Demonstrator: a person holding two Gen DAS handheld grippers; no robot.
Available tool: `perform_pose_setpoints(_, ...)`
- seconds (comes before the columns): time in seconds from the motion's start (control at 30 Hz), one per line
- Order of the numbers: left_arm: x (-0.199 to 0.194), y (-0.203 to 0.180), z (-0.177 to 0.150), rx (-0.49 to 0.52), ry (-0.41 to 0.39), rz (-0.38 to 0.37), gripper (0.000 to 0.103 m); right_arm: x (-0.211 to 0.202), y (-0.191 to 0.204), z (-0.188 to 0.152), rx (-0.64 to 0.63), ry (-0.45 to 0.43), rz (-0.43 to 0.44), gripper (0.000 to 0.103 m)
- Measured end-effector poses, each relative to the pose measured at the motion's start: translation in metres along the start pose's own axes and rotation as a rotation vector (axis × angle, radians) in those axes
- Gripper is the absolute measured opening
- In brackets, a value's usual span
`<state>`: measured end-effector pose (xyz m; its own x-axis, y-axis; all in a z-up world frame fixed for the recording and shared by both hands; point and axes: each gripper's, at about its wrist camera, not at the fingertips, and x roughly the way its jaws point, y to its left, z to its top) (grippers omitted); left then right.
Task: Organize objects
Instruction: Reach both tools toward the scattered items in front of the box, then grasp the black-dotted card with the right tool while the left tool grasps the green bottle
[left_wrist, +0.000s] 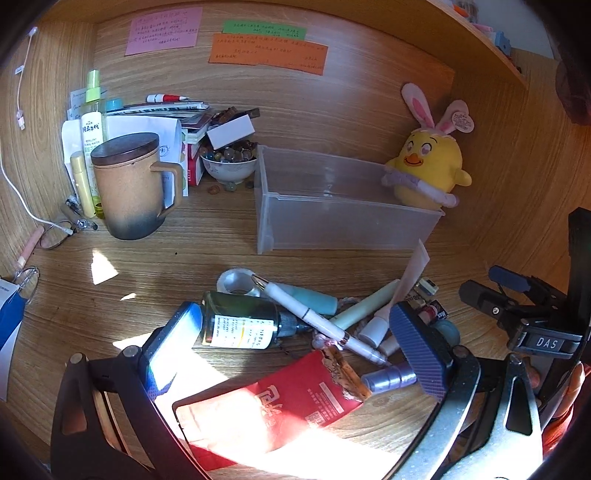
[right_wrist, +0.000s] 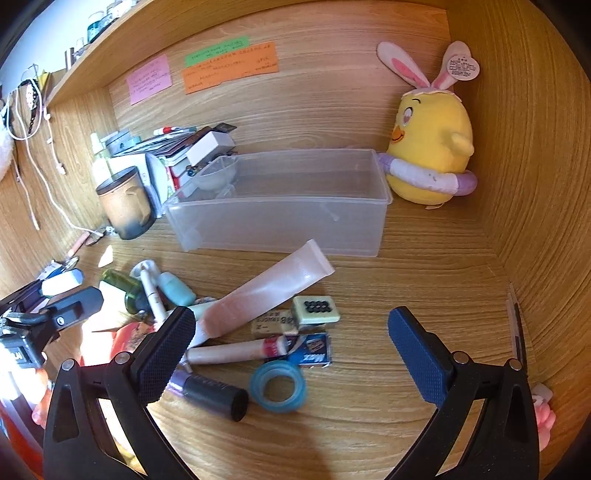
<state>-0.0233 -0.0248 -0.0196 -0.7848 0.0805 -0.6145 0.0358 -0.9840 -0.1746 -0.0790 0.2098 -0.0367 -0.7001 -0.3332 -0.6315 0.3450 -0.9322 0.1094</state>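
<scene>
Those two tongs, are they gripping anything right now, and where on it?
Nothing is held. The left tongs and the right tongs both stand open above the clutter on the desk, with no object pinched between their pads.

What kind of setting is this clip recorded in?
Most likely a personal study desk at home or in a dorm: a wooden desk alcove with handwritten sticky notes on its back panel, a lidded mug, a plush chick, and a clutter of pens and toiletries before a clear plastic bin.
</scene>
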Motion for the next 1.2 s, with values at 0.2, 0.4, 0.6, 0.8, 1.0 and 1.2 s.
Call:
perform_pose_setpoints(0.2, 0.014, 0.020, 0.002, -0.031, 0.046, 0.026, 0.088, 0.011, -0.024, 0.007, 0.037, 0.024, -0.032, 0.103)
perform_pose_setpoints(0.4, 0.028, 0.032, -0.002, -0.048, 0.090, 0.036, 0.088, 0.030, -0.044, 0.008, 0.078, 0.094, -0.026, 0.100)
perform_pose_setpoints(0.6, 0.041, 0.042, -0.003, -0.079, 0.136, 0.018, 0.079, 0.050, -0.045, 0.008, 0.087, 0.157, 0.012, 0.087)
perform_pose_setpoints(0.8, 0.049, 0.046, -0.004, -0.104, 0.159, -0.014, 0.067, 0.062, -0.025, 0.011, 0.003, 0.182, 0.004, 0.076)
perform_pose_setpoints(1.0, 0.054, 0.049, -0.006, -0.115, 0.171, -0.032, 0.064, 0.076, -0.025, 0.010, 0.001, 0.218, -0.015, 0.054)
perform_pose_setpoints(1.2, 0.052, 0.051, -0.006, -0.115, 0.157, -0.012, 0.064, 0.077, -0.027, 0.011, 0.006, 0.216, -0.008, 0.033)
